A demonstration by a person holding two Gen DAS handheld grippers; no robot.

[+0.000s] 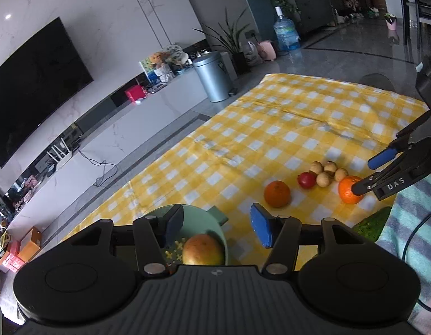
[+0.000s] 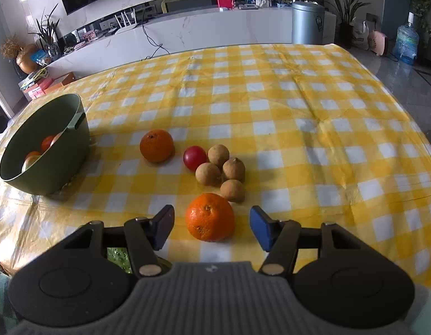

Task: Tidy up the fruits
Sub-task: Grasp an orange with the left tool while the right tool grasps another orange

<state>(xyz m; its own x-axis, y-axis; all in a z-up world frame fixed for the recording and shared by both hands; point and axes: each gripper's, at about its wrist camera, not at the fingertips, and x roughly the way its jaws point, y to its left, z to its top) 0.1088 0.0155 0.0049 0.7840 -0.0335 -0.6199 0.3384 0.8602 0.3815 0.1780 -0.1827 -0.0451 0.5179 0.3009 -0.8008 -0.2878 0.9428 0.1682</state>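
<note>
Green bowl [image 2: 45, 150] at table's left edge: rigid, already holds fruit.
Near orange [image 2: 209, 217] on checked cloth [image 2: 299, 111], between right gripper [image 2: 209, 230] pads, untouched: round, firm, rolls; grip across middle.
Left gripper [image 1: 216, 227] half open, empty, above bowl.

My left wrist camera sits on the left hand-held gripper [image 1: 216, 227] and looks down over the green bowl [image 1: 215, 223], across the worktop [image 1: 271, 128]. My right wrist camera sits on the right hand-held gripper [image 2: 211, 230], very near one orange [image 2: 209, 217]. Both views share the fruits, the bowl and the checked cloth [image 2: 271, 97].
</note>
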